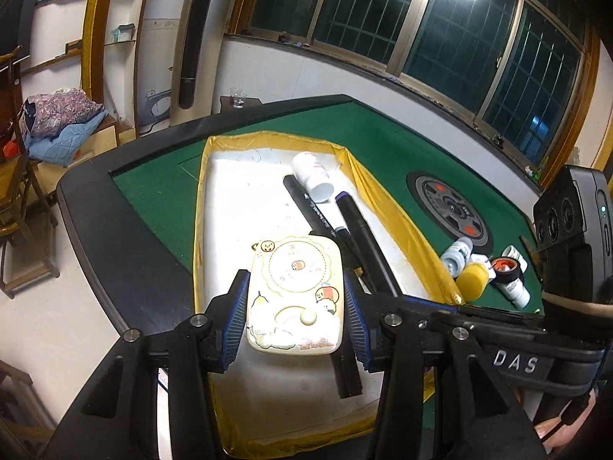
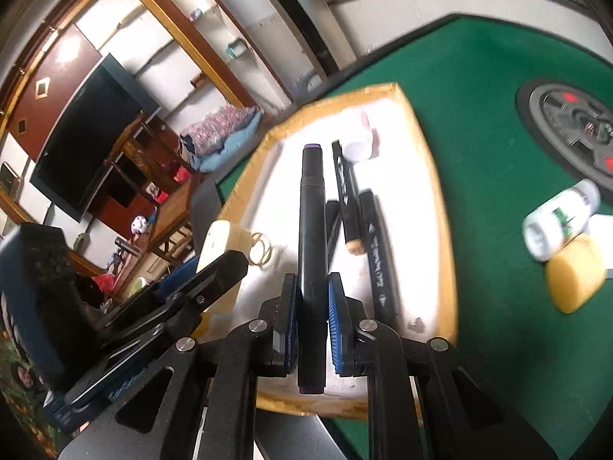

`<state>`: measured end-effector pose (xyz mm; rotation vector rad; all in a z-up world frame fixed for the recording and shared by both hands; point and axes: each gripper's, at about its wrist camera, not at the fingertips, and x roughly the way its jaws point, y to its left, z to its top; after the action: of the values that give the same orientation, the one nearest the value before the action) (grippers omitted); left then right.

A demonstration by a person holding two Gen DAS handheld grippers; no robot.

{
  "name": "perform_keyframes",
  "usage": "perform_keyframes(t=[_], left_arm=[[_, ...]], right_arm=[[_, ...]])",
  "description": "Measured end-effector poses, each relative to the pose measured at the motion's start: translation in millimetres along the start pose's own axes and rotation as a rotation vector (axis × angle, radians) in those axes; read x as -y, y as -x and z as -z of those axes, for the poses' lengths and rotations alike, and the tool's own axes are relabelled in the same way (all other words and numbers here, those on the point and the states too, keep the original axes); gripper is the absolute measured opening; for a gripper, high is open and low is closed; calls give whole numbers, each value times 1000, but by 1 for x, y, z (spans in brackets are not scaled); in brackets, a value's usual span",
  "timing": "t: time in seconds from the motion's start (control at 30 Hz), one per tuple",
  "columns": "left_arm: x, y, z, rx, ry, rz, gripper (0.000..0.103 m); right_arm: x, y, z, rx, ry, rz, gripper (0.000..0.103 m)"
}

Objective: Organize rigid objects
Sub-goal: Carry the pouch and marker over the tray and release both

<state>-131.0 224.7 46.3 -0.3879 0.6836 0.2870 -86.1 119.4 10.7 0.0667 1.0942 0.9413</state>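
My left gripper (image 1: 295, 318) is shut on a cream cartoon-printed box (image 1: 295, 291), held over the white tray with a yellow rim (image 1: 199, 207). My right gripper (image 2: 312, 306) is shut on a black marker with purple ends (image 2: 312, 230), held lengthwise over the same tray (image 2: 433, 176). In the tray lie a white bottle (image 1: 312, 176) and black markers (image 1: 310, 207). The right gripper's marker also shows in the left wrist view (image 1: 364, 237). The cream box shows at the left of the right wrist view (image 2: 218, 241).
On the green felt table (image 1: 161, 191), right of the tray, lie small white bottles (image 1: 456, 255), a yellow sponge-like cylinder (image 1: 473, 276) and a black tape roll (image 1: 505, 268). A round black dial (image 1: 452, 207) sits in the table's centre. Window behind, shelves and TV to the left.
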Motion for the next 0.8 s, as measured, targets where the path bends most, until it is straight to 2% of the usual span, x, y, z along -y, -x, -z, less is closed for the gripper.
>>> perform_keyframes(t=[0.17, 0.4, 0.67, 0.73, 0.8], left_arm=[[1, -5, 2, -11, -37, -38, 45], [3, -7, 2, -15, -83, -68, 45], [2, -4, 2, -43, -78, -64, 46], [2, -3, 2, -47, -77, -48, 51], [2, -1, 1, -48, -70, -46, 60]], right_arm=[[-3, -4, 2, -27, 20, 24, 14], [-13, 2, 3, -19, 103, 120, 14], [-19, 6, 3, -11, 107, 117, 14], [-17, 10, 4, -10, 94, 104, 15], [-15, 15, 4, -5, 80, 92, 15]])
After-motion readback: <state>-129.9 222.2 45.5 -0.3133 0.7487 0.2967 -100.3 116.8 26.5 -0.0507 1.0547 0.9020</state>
